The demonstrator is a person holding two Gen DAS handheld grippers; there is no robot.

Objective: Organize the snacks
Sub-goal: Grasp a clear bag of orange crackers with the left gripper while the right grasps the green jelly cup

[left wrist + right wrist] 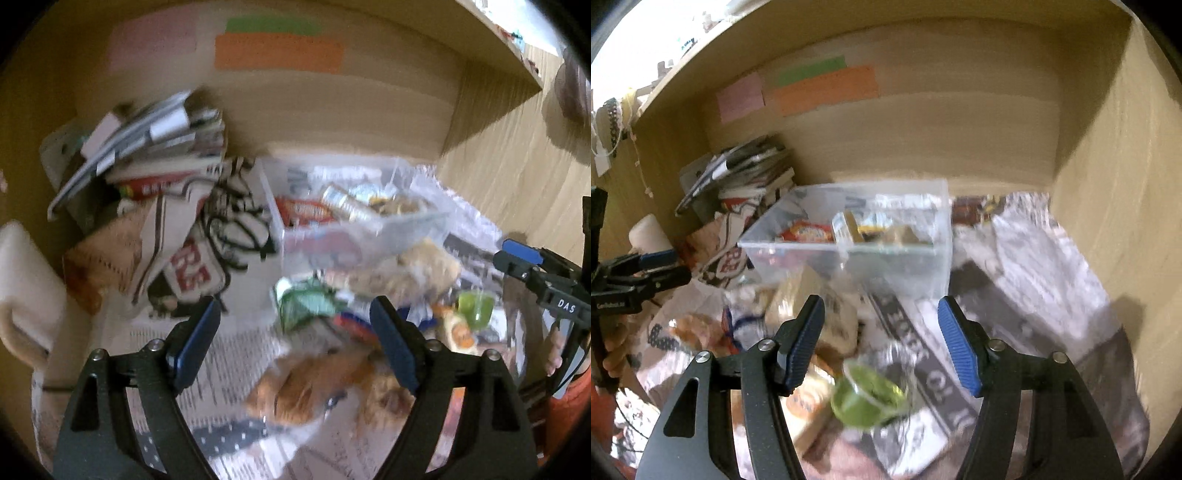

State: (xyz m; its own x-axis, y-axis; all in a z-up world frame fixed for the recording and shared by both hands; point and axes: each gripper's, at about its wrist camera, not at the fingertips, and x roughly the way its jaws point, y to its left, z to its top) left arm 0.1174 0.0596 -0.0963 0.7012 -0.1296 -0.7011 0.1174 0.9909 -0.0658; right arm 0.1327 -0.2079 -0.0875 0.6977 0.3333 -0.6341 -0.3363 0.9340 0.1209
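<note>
wooden alcove [923,122], blurred snacks on newspaper [1034,266], clear bin [886,258] contents indistinct, both hand-held grippers [295,325] [882,332] spread, empty

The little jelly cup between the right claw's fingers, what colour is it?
Green, the jelly cup with a clear rim; best in the right wrist view.

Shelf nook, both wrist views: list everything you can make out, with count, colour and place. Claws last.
Clear plastic bin: one, transparent, centre back, holding several snack packs, one red-orange.
Green jelly cup: one, lime green, on the newspaper in front of the bin, below the right claw.
Bread packs: at least two, golden brown, on the newspaper below the left claw; blurred.
Green packet: one, green and white, in front of the bin.
Newspaper: several sheets, black and white, lining the shelf floor.
Sticky notes: three, pink, green, orange, on the back wall.
Stack of papers: one, mixed colours, back left corner.
Left claw: open, empty.
Right claw: open, empty.
</note>
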